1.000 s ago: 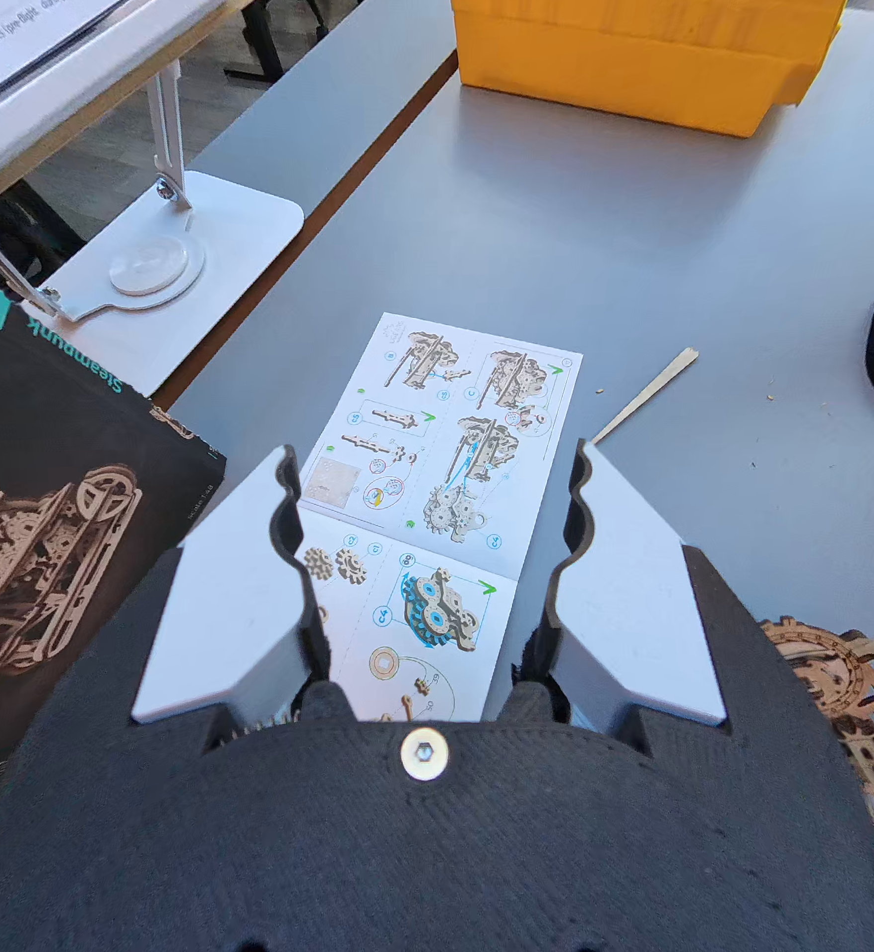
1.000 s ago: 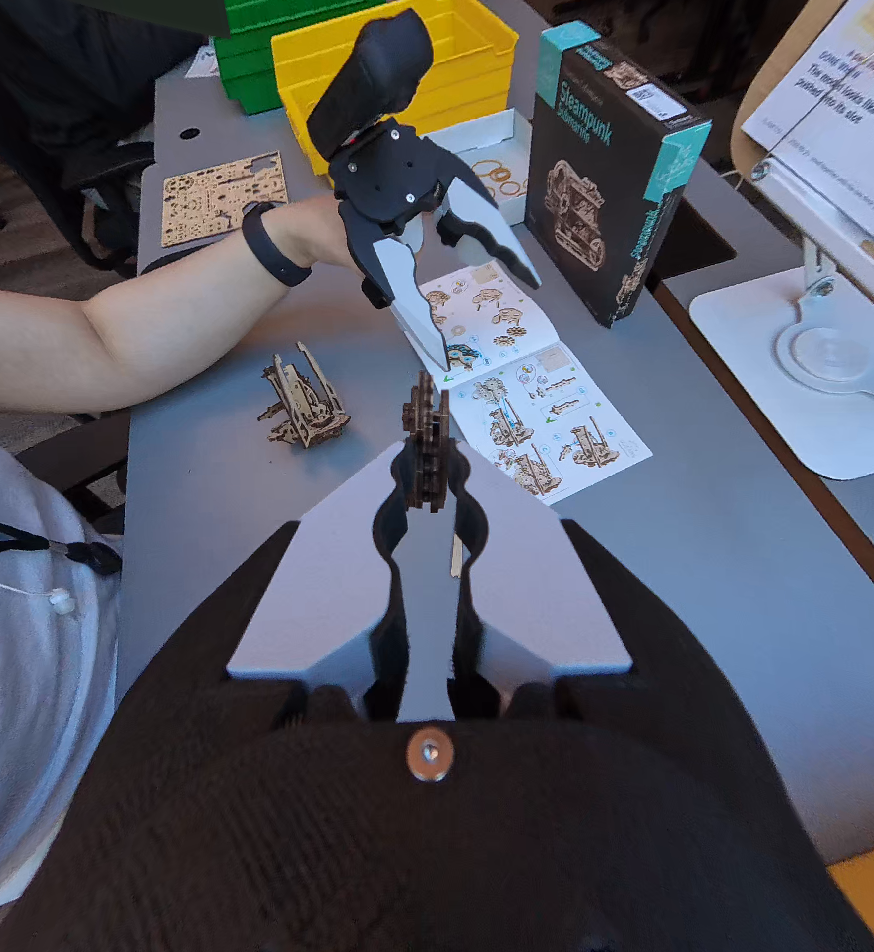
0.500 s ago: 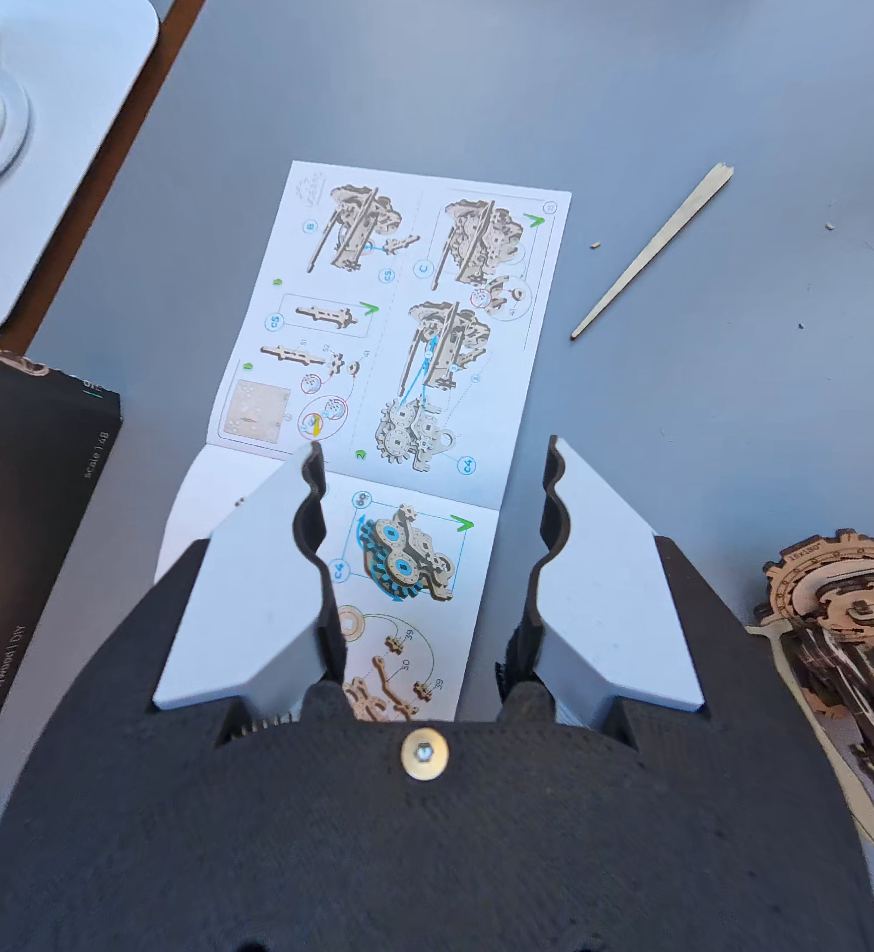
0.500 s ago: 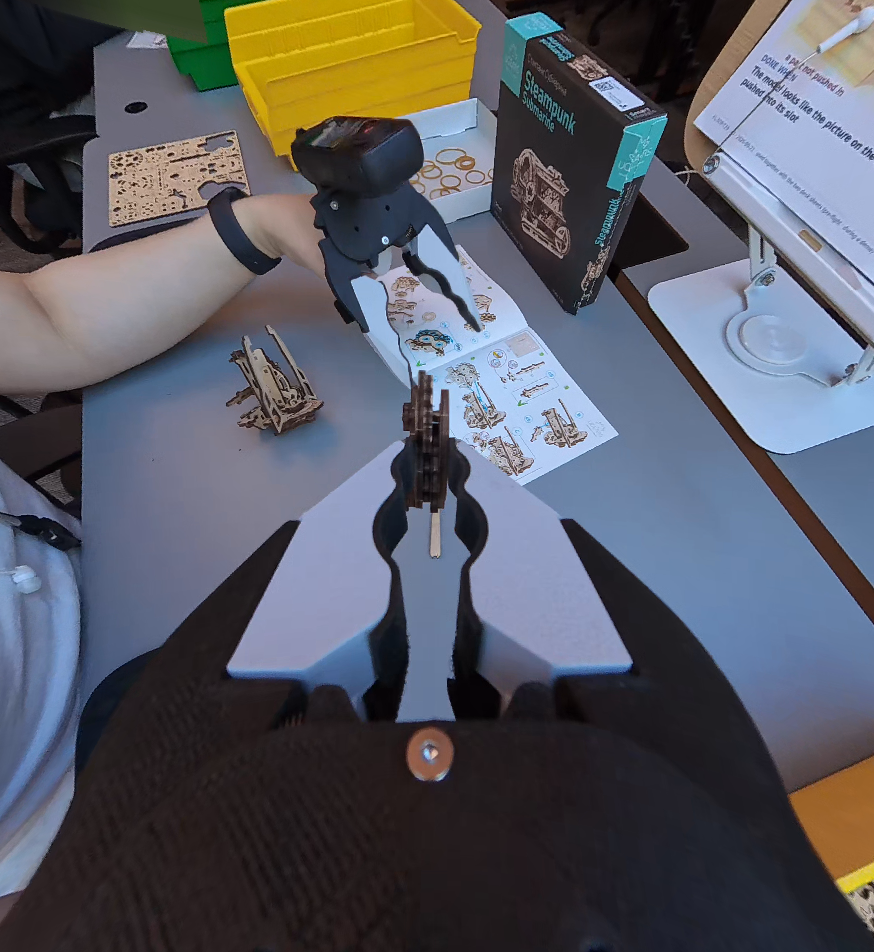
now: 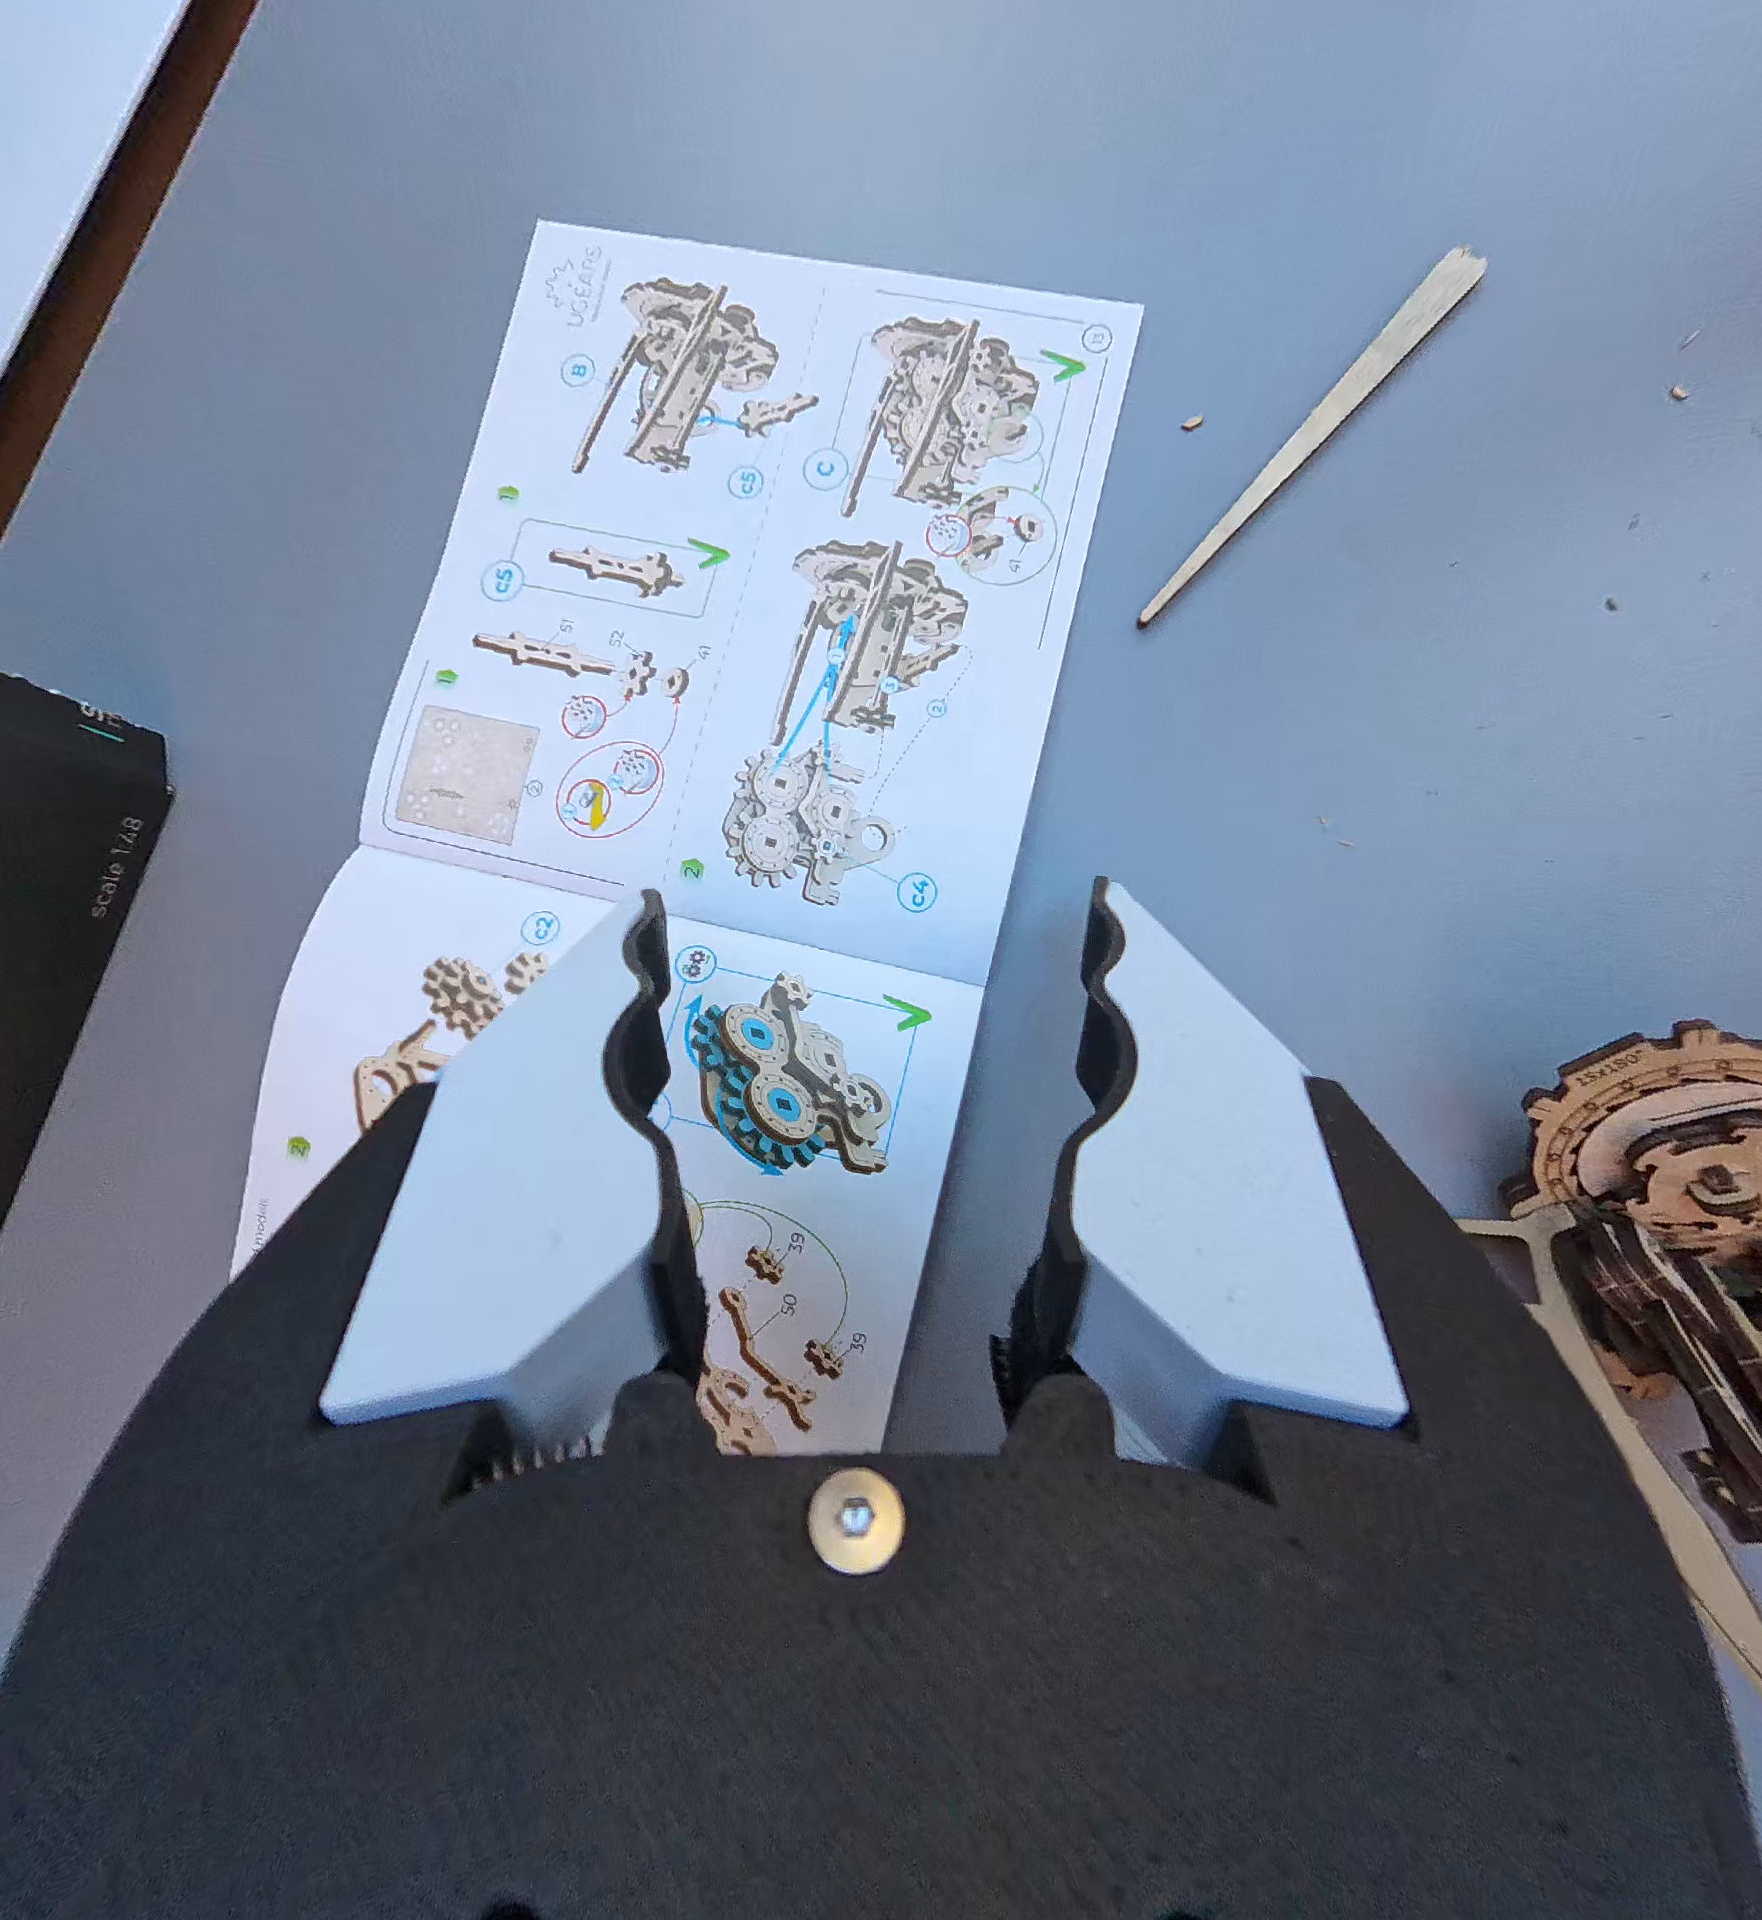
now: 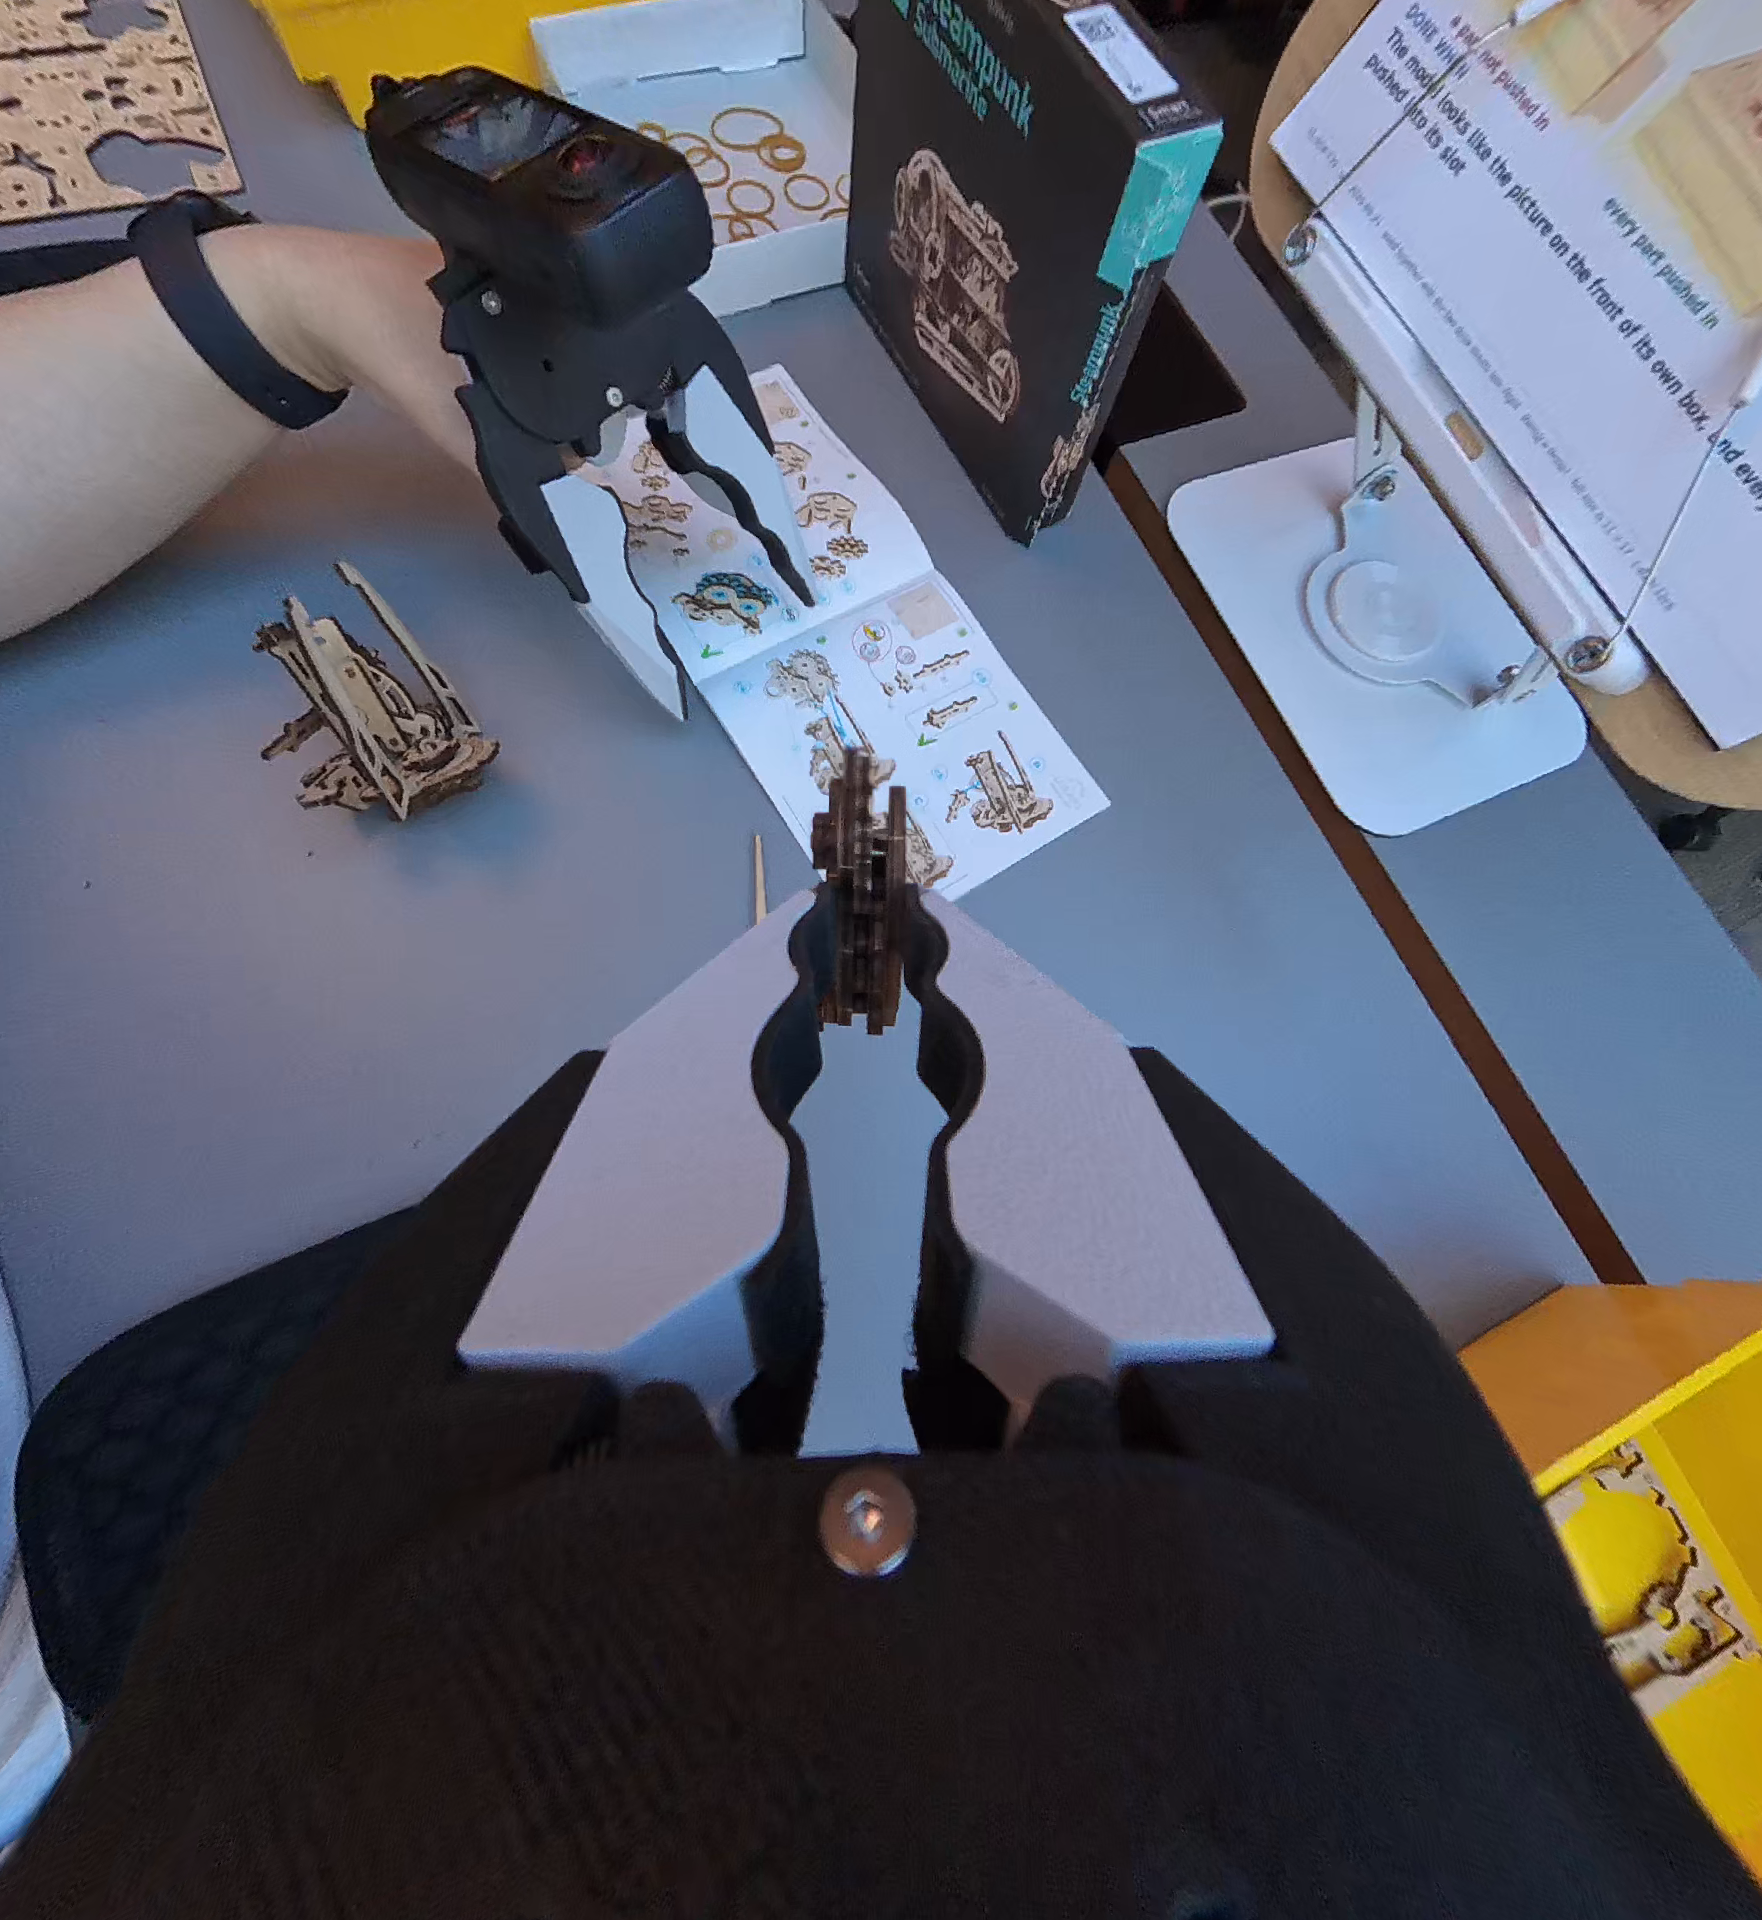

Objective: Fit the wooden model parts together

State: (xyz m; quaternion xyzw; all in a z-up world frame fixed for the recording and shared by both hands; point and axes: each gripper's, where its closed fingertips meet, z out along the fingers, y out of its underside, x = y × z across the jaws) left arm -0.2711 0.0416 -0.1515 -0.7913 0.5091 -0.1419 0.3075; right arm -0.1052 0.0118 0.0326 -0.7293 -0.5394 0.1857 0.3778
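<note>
Two claws, one loaded, one empty over the instruction sheet (image 5: 752, 582).

Left wrist view: my left claw (image 5: 872, 914) hangs spread above the sheet; one wooden pick (image 5: 1313, 436) lies on the bench (image 5: 1376, 831). Right wrist view: my right claw (image 6: 861, 914) is clamped on one gear assembly (image 6: 861, 862), well apart from one model frame (image 6: 368, 707). Squeezing edge-on, I judge the gears could twist loose.

left gripper (image 5: 877, 904) jaws apart, right gripper (image 6: 861, 914) clamped
</note>
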